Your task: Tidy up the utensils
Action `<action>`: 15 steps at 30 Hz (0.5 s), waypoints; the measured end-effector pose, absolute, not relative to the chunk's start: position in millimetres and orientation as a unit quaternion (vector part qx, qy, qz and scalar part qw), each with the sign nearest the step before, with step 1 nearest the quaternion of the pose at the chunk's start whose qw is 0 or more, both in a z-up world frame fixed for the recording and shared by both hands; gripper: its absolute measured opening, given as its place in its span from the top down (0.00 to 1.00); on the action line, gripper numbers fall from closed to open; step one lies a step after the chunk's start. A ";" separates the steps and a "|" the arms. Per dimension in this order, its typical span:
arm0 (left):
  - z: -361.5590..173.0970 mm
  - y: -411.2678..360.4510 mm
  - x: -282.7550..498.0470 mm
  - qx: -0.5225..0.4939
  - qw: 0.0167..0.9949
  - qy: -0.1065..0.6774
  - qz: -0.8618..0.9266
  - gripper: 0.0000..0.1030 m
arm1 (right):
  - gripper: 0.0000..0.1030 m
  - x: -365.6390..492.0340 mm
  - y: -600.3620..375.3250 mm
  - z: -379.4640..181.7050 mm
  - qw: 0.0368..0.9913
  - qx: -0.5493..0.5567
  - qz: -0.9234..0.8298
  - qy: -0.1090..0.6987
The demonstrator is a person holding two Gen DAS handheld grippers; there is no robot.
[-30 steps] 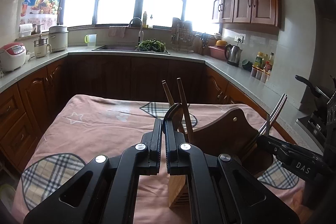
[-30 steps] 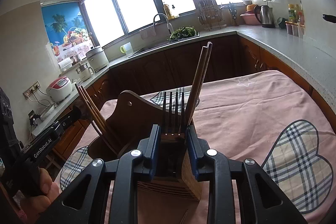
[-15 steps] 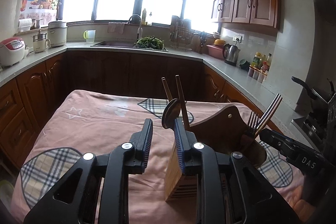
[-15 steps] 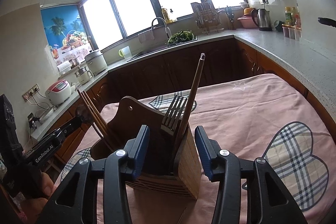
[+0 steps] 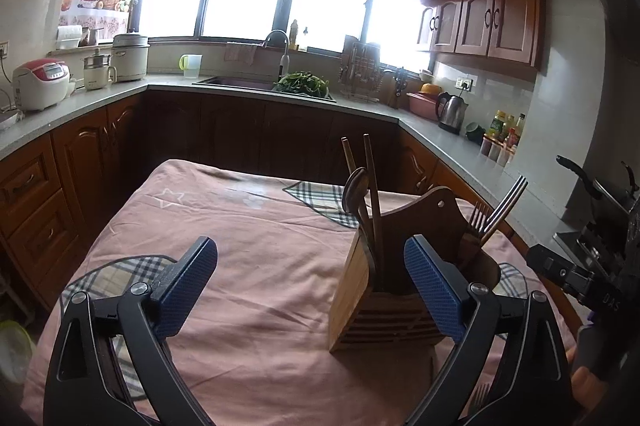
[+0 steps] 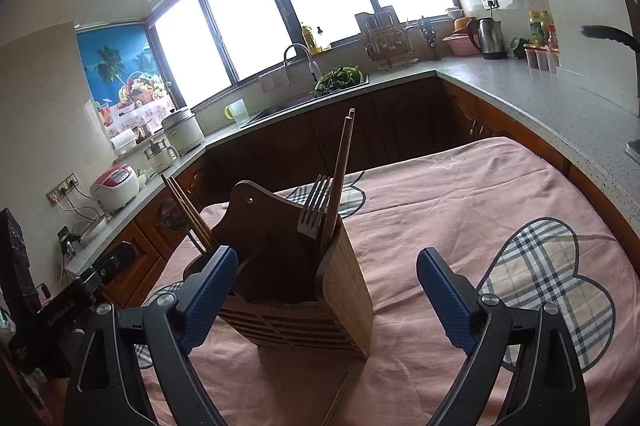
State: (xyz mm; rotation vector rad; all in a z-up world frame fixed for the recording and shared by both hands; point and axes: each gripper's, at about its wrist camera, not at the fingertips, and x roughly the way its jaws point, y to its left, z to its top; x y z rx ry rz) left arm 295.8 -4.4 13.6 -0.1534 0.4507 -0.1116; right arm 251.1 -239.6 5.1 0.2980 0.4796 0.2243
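Note:
A wooden utensil holder point(image 5: 376, 290) point(image 6: 304, 286) stands on the pink tablecloth. In the left wrist view a dark spoon point(image 5: 355, 188) and chopsticks point(image 5: 372, 178) stand in its near compartment, and a fork point(image 5: 478, 218) and more chopsticks point(image 5: 506, 204) in the far one. In the right wrist view the fork point(image 6: 314, 206) and chopsticks point(image 6: 340, 170) are nearest. My left gripper point(image 5: 310, 290) is open and empty, held back from the holder. My right gripper point(image 6: 322, 296) is open and empty, just short of the holder. A thin utensil point(image 6: 334, 402) lies on the cloth below the holder.
The table point(image 5: 248, 226) has a pink cloth with plaid heart patches point(image 6: 548, 278). Kitchen counters run round it, with a sink point(image 5: 240, 80), rice cookers point(image 5: 38, 84) and a kettle point(image 5: 450, 112). The other handheld unit shows at each view's edge point(image 5: 576, 278) point(image 6: 64, 306).
Both grippers opened wide and drew back from the holder. The left let go of the spoon, the right let go of the fork; both now stand in the holder.

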 end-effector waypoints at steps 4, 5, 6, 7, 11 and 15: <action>12.1 3.3 279.9 -0.079 0.969 0.229 -0.050 0.00 | 0.00 236.2 -241.2 6.7 0.952 0.161 0.119 0.231; 11.3 5.3 275.4 -0.080 0.968 0.232 -0.049 0.00 | 0.00 231.8 -241.0 7.2 0.952 0.161 0.120 0.229; 10.5 7.0 271.2 -0.081 0.968 0.235 -0.048 0.00 | 0.00 227.4 -240.4 7.6 0.952 0.162 0.121 0.228; 10.1 8.7 266.6 -0.082 0.967 0.237 -0.048 0.00 | 0.00 223.0 -240.2 7.7 0.952 0.164 0.123 0.226; 5.7 12.9 247.6 -0.088 0.964 0.246 -0.043 0.00 | 0.00 205.4 -240.0 7.8 0.951 0.170 0.129 0.222; 1.2 16.2 226.6 -0.089 0.962 0.253 -0.041 0.00 | 0.00 186.4 -237.8 8.4 0.951 0.173 0.136 0.219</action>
